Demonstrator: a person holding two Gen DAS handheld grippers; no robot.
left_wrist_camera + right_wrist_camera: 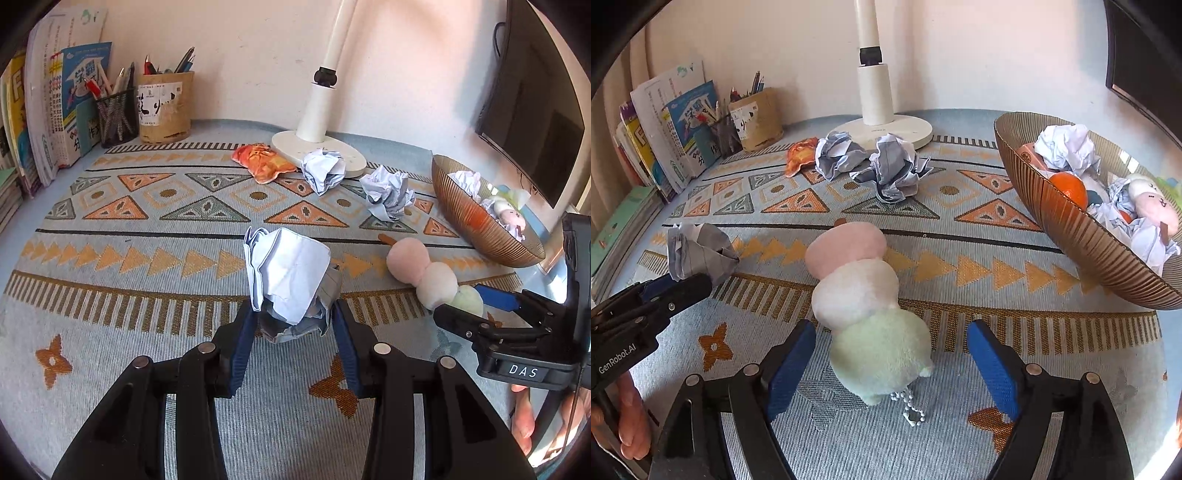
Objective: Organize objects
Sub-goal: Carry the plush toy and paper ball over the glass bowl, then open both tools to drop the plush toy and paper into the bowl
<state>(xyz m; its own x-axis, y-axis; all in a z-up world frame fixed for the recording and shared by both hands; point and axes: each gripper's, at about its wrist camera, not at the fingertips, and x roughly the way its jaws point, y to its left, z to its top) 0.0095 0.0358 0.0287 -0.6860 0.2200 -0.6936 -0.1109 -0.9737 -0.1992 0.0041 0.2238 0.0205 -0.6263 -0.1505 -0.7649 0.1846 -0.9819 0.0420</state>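
Observation:
My left gripper is shut on a crumpled ball of white paper, held just above the patterned mat; the right wrist view shows the same paper ball at the far left. A plush skewer of pink, white and green balls lies on the mat. My right gripper is open, its blue pads on either side of the green end with gaps on both sides. A brown ribbed bowl on the right holds crumpled paper, an orange and a plush toy.
Two more crumpled paper balls and an orange snack packet lie by the white lamp base. Pen holders and upright books stand at the back left. A dark monitor is at the right.

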